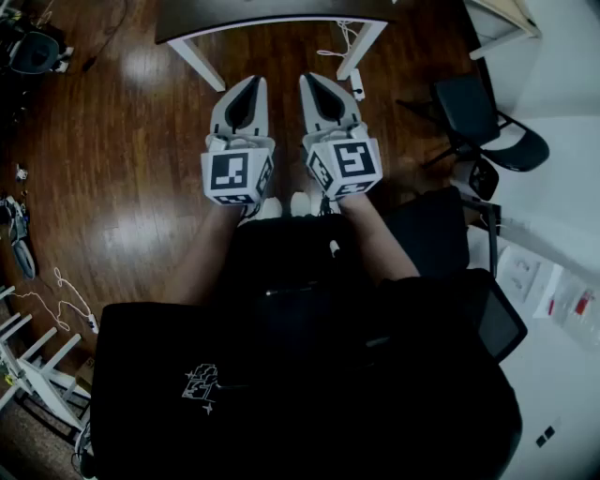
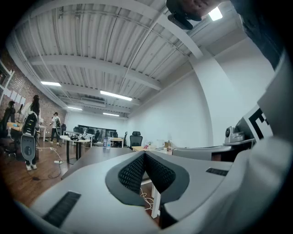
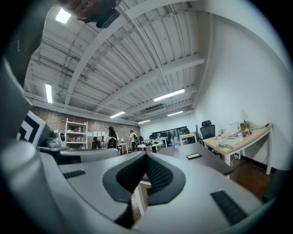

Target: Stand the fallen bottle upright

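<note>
Head view has my left gripper [image 1: 251, 89] and right gripper [image 1: 314, 86] level, side by side, short of the dark table [image 1: 272, 11], both pinched closed on nothing, no fallen bottle showing anywhere, so I judge the task unstarted.

Right claw [image 3: 145, 156] jaws pressed together; dark table [image 3: 181, 150] beyond, phone [image 3: 194, 156] flat on it.

Dark table [image 1: 272, 14] cut off by top edge.
</note>
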A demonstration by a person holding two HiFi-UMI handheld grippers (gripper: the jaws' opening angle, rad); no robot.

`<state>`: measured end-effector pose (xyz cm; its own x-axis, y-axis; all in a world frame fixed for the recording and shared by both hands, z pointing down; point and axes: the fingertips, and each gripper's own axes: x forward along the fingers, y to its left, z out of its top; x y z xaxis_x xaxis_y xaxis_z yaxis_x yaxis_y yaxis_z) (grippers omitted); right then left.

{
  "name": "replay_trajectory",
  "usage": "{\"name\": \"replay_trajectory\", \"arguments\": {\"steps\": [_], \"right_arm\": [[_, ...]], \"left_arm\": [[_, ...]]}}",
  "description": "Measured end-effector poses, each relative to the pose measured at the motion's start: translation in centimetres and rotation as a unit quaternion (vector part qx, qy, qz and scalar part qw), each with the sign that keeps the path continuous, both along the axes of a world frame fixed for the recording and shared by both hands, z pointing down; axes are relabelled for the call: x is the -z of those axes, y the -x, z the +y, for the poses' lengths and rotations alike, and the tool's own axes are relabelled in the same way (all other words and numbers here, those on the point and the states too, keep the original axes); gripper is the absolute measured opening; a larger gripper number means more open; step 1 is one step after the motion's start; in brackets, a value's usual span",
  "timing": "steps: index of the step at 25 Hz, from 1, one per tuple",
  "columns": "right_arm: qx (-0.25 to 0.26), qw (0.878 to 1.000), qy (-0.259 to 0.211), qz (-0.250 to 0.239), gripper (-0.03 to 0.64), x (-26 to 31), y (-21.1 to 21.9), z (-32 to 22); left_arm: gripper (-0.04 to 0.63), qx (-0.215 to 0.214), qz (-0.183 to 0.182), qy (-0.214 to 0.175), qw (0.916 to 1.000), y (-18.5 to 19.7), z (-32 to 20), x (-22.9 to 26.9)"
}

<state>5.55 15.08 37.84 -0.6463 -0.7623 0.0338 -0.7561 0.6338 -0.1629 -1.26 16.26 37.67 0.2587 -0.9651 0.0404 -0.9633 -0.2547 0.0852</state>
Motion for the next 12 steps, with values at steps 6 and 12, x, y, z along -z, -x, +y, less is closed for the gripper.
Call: {"name": "replay_trajectory", "arguments": {"steps": [6, 12], "right_arm": [[0.007, 1.0, -0.002, -0.005, 0.008, -0.3, -1.2, -0.1], [0.011, 1.0, -0.004, -0.006, 0.008, -0.2, -1.8, -0.1]], "left_arm": [[-0.003, 0.007, 0.0, 0.005, 1.0, -1.3, 0.1, -0.5], [-0.003, 0.013, -0.013, -0.005, 0.9998, -1.6, 0.0, -0.3]]}}
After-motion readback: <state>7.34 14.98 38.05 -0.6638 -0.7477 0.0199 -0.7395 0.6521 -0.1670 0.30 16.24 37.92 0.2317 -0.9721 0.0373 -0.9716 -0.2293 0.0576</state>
